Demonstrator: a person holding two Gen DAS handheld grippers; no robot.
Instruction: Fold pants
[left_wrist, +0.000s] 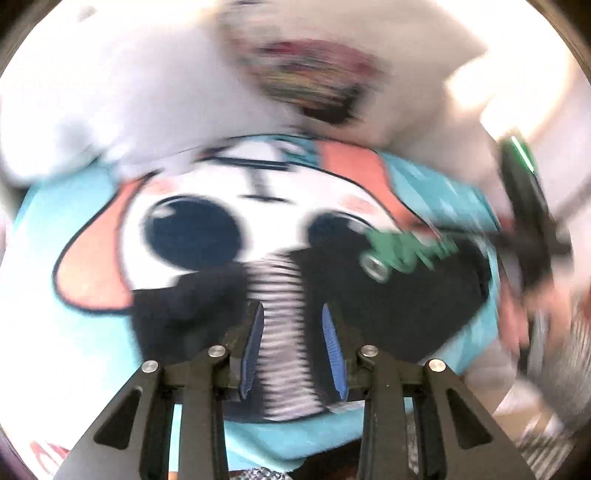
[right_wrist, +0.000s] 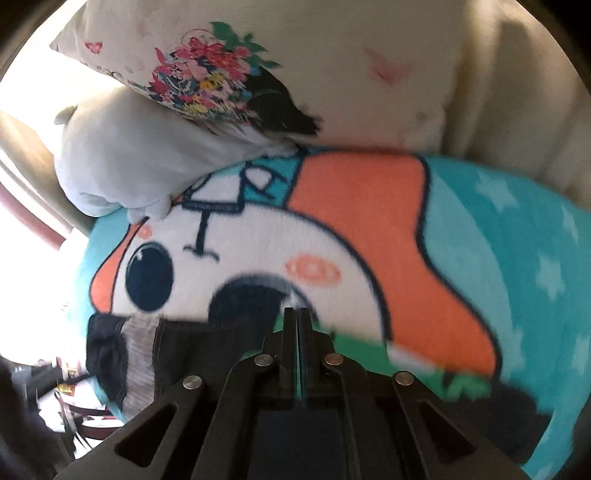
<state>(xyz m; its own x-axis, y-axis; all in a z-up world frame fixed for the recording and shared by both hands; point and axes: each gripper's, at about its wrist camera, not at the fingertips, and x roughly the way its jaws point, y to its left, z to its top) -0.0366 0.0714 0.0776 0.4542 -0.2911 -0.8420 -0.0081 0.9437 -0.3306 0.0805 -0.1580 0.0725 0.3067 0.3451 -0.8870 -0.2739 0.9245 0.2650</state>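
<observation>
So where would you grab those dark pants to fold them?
I'd pinch the striped grey waistband, coming in low and flat over the blanket. It's the thick, firm edge, and the left gripper already straddles it, open. Motion blur hides finer detail.

Two pillows (right_wrist: 258, 92) lean on a cartoon blanket (right_wrist: 498, 240), perhaps over a bed.

Black pants (left_wrist: 388, 306) with grey striped panel, lying rumpled on cartoon blanket (right_wrist: 369, 206)
</observation>
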